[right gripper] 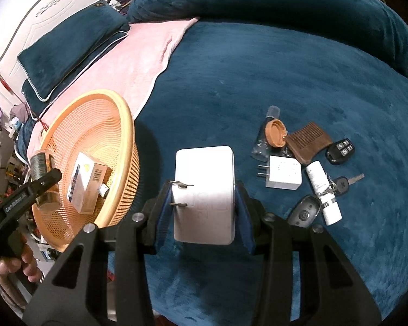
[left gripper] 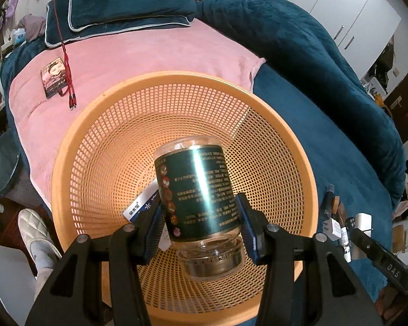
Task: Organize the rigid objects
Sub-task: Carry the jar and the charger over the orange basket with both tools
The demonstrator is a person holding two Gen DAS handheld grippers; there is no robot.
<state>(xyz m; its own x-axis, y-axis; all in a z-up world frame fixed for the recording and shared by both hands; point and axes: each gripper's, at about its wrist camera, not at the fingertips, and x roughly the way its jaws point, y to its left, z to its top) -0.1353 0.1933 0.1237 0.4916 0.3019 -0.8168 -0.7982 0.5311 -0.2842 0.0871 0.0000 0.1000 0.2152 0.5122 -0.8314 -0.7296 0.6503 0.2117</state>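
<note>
The left gripper (left gripper: 201,222) pinches a glass jar (left gripper: 201,198) with a dark green label above the orange basket (left gripper: 176,81), where a small box (right gripper: 85,187) lies. The right gripper (right gripper: 204,203) pinches a white charger (right gripper: 205,193) above the blue bedcover (right gripper: 285,68), beside the basket's right rim.

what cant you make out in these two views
- Left wrist view: the small white box in the orange mesh basket is mostly hidden behind the green-labelled glass jar and the left claw; its print is unreadable.
- Right wrist view: the underside of the white plug adapter in the right claw faces away.
- Right wrist view: the clear tube is partly covered by the brown round lid.
</note>
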